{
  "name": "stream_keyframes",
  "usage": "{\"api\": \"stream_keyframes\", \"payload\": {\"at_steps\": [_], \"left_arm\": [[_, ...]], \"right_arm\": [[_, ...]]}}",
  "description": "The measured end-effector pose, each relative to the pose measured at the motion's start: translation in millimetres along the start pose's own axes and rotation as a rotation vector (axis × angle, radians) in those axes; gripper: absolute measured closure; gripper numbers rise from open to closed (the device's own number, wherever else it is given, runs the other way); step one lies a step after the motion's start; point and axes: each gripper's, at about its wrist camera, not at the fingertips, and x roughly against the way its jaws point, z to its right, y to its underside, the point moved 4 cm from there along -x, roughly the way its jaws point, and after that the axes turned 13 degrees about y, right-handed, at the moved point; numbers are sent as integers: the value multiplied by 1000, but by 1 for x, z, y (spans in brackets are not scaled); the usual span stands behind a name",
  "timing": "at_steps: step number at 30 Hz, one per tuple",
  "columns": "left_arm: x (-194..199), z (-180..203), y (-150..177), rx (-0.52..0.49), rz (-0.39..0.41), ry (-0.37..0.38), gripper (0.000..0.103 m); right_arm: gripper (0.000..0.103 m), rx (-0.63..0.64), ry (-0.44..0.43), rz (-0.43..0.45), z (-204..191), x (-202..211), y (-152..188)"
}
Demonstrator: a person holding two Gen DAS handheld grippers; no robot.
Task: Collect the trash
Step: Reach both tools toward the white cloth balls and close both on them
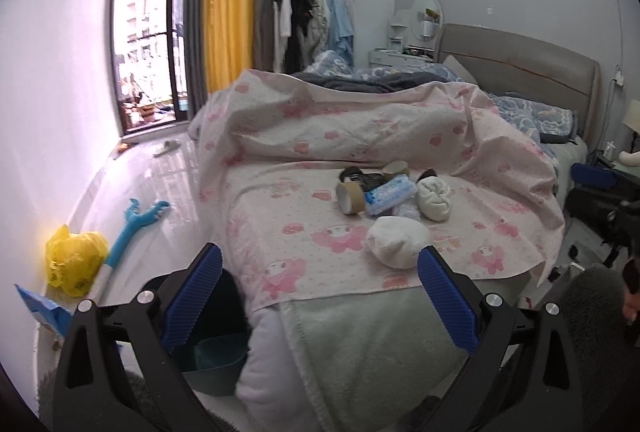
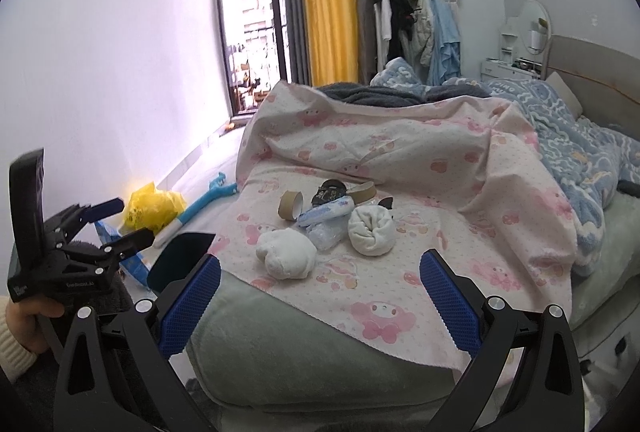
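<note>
A heap of trash lies on the pink patterned sheet of the bed. It holds a white wad nearest me, a second white bundle, two cardboard tape cores, a blue packet, a black wrapper and clear plastic. My left gripper is open, short of the near wad, over the bed's corner. My right gripper is open too, facing the heap with nothing held. In the right wrist view the left gripper shows at the left, held in a hand.
A dark bin stands on the floor at the bed's near left corner. Beside the wall lie a yellow plastic bag, a blue claw-ended stick and blue packaging. A blue blanket covers the bed's right side.
</note>
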Motion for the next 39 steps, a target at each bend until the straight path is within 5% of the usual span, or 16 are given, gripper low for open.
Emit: {"api": "stream_keyframes", "payload": {"at_steps": [19, 27, 39], "left_arm": [[-115, 9, 4, -22, -192, 268, 5], [-149, 18, 12, -24, -260, 364, 5], [-179, 14, 19, 22, -321, 424, 21]], "right_arm": [[10, -60, -63, -163, 40, -142, -4], [22, -55, -85, -232, 42, -184, -2], [34, -57, -118, -318, 40, -219, 6]]}}
